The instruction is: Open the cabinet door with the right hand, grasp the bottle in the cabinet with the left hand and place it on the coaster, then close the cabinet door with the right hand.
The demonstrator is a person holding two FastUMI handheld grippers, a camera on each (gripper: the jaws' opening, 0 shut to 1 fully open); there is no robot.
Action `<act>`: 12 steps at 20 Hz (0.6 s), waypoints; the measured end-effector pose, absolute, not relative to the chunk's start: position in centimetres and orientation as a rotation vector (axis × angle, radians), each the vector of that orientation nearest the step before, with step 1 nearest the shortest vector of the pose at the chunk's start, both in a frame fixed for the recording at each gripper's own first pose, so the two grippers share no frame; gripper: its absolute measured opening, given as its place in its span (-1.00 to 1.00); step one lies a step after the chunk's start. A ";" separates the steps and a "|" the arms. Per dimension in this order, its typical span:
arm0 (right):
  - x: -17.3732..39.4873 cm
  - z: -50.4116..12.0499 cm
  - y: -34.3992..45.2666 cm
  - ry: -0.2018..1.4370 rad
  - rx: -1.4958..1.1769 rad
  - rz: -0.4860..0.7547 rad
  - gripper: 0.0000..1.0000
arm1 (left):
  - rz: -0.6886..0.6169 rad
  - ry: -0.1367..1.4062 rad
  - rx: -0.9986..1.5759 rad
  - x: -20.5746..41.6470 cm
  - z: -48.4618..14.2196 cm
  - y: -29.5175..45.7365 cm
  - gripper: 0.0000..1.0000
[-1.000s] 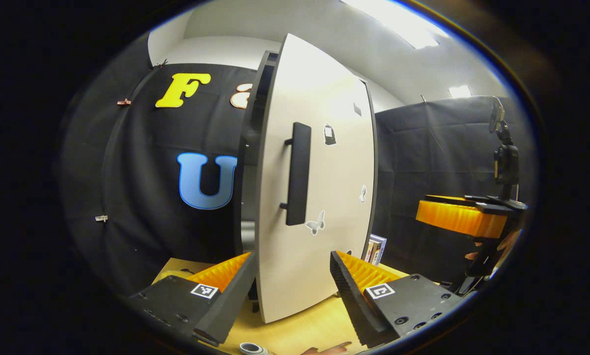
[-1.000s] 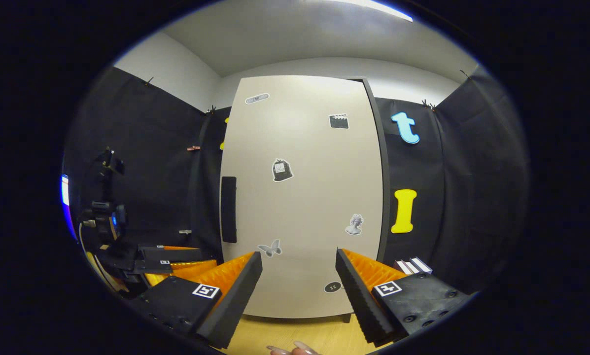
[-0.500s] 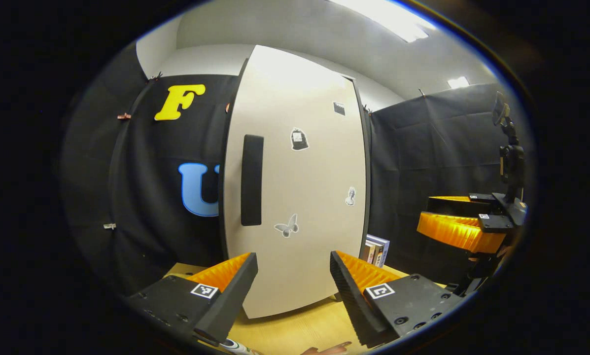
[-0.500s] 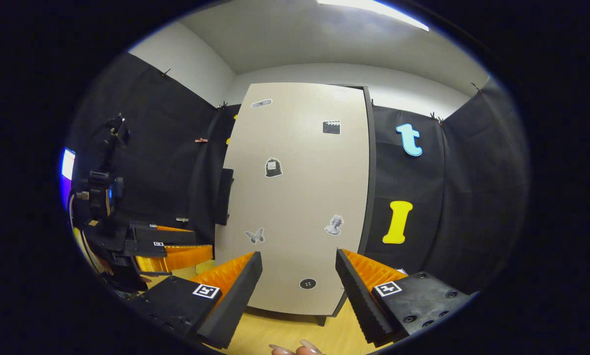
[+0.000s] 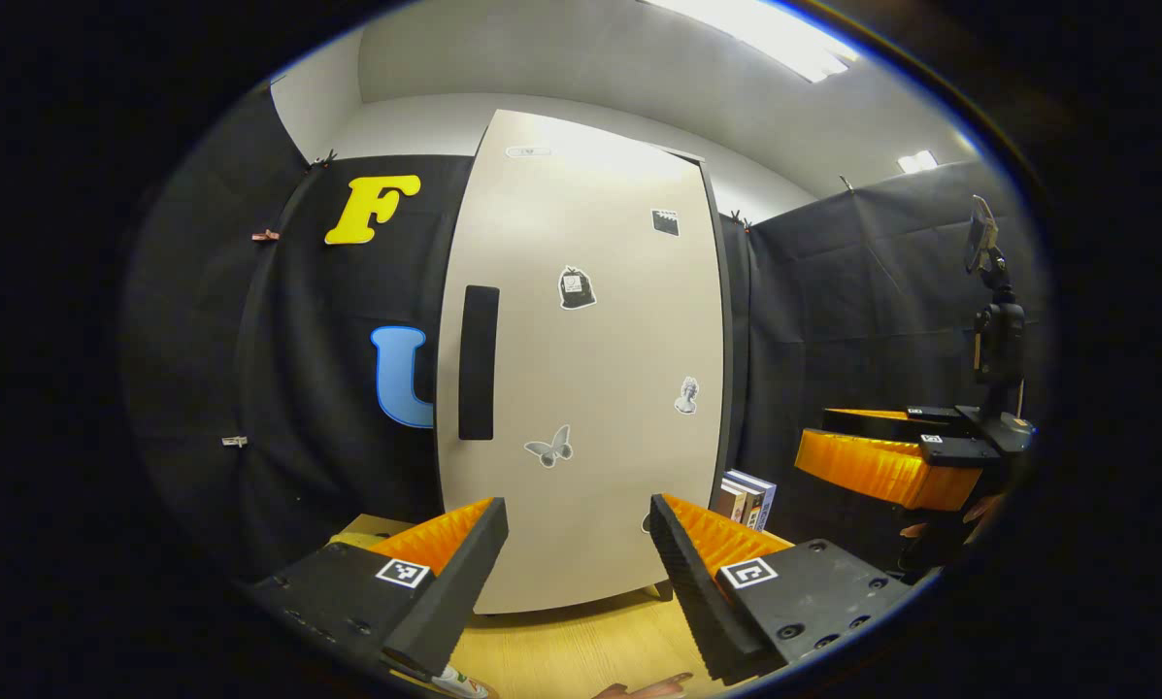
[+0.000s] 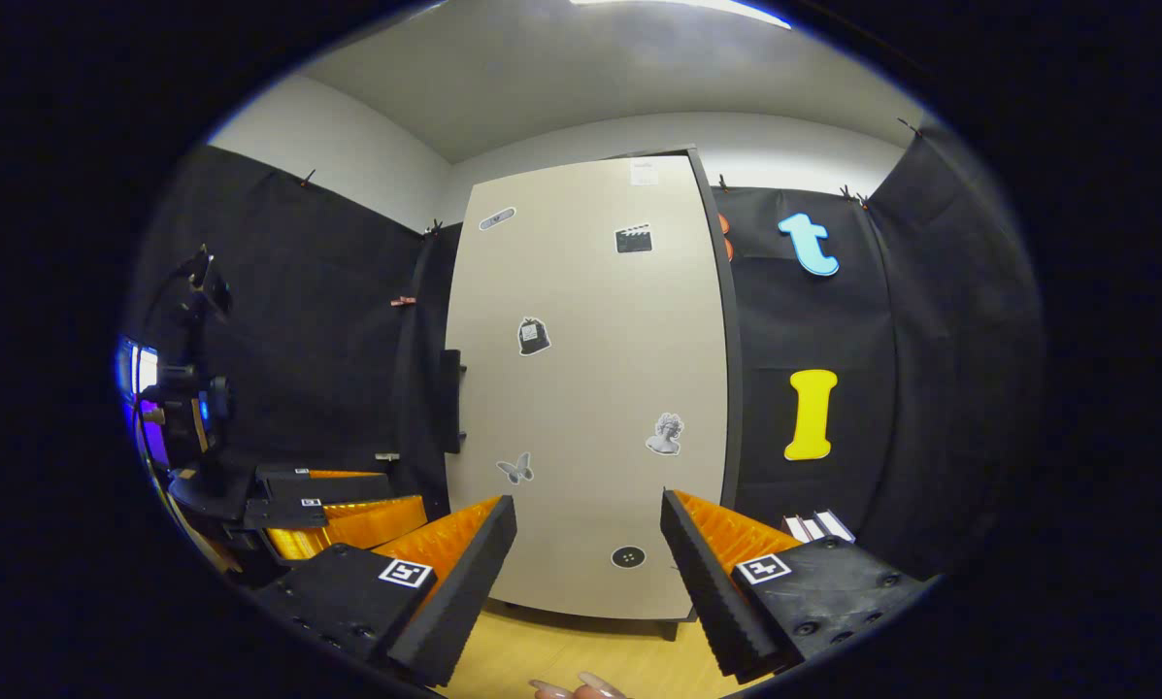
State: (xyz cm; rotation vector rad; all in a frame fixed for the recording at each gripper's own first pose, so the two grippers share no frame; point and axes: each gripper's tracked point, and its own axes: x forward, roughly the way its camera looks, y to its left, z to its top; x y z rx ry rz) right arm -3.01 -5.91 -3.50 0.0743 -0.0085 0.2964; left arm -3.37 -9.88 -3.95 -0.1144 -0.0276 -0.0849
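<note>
The tall beige cabinet door (image 5: 590, 388) with small stickers stands shut, its black handle (image 5: 479, 361) on the left side. My left gripper (image 5: 579, 573) is open and empty, a short way in front of the door. A small white thing with a coloured label (image 5: 461, 684), perhaps the bottle's top, peeks in at the bottom edge under my left finger. In the right gripper view the same door (image 6: 581, 388) faces me, its handle (image 6: 451, 400) seen edge-on. My right gripper (image 6: 588, 573) is open, holds nothing and is clear of the door.
Both views show the wooden table (image 5: 581, 641) under the cabinet. A few books (image 5: 747, 495) stand to the right of the cabinet. The right gripper (image 5: 818, 437) hovers at the far right, the left gripper (image 6: 406, 491) at the left. A person's fingertips (image 6: 581, 687) show at the bottom.
The door, ajar a second ago in the left gripper view, has swung shut. Both grippers have drawn back a little and stayed open.
</note>
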 end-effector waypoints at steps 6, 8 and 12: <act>-3.0 -3.1 -6.8 -0.059 -0.067 0.283 0.94 | -0.120 -0.005 -0.153 -2.7 -4.7 -11.9 0.86; -3.2 -3.4 -6.3 -0.056 -0.072 0.290 0.94 | -0.135 -0.003 -0.149 -2.6 -4.8 -12.4 0.87; -3.4 -3.8 -6.4 -0.039 -0.060 0.285 0.94 | -0.145 -0.007 -0.131 -2.0 -4.8 -12.3 0.85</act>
